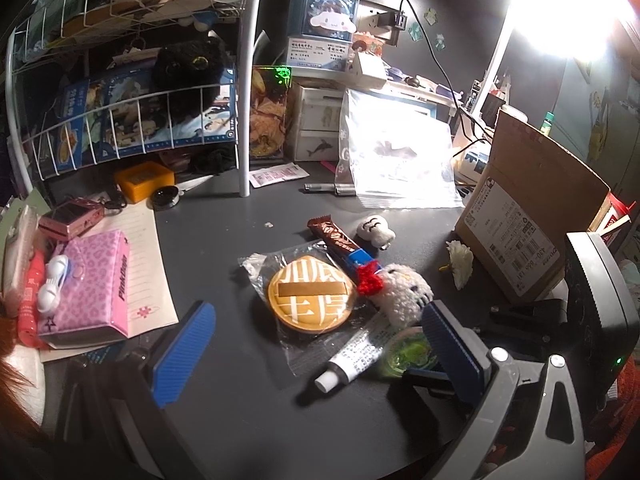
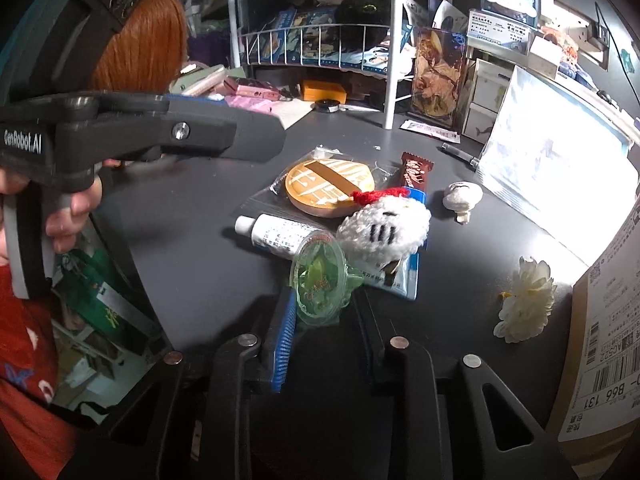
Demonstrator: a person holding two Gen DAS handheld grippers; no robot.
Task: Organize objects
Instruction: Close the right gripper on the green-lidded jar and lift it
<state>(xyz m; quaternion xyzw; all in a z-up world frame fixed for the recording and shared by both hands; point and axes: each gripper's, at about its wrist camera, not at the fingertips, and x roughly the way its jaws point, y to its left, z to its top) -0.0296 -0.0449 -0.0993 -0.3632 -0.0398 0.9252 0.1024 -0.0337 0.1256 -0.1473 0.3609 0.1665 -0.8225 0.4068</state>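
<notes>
A pile lies mid-table: a round orange puff in a clear bag [image 1: 312, 294] [image 2: 328, 186], a white cat plush with a red bow [image 1: 400, 288] [image 2: 384, 224], a brown snack bar [image 1: 336, 236] [image 2: 416, 168], a white tube [image 1: 352, 360] [image 2: 276, 234] and a green jelly cup [image 1: 410, 354] [image 2: 320, 284]. My left gripper [image 1: 316, 352] is open, low over the table in front of the puff and tube. My right gripper [image 2: 324, 312] is shut on the green jelly cup, beside the plush. In the left wrist view its body [image 1: 592, 304] shows at right.
A white wire rack [image 1: 120, 120] with books and a black plush stands back left. A pink tissue pack [image 1: 96, 292], a cardboard parcel [image 1: 532, 220] [image 2: 600, 340], a white flower [image 1: 460, 264] [image 2: 524, 300], a small white plush [image 1: 374, 230] [image 2: 462, 196] and a bright plastic bag [image 1: 396, 152] surround the pile.
</notes>
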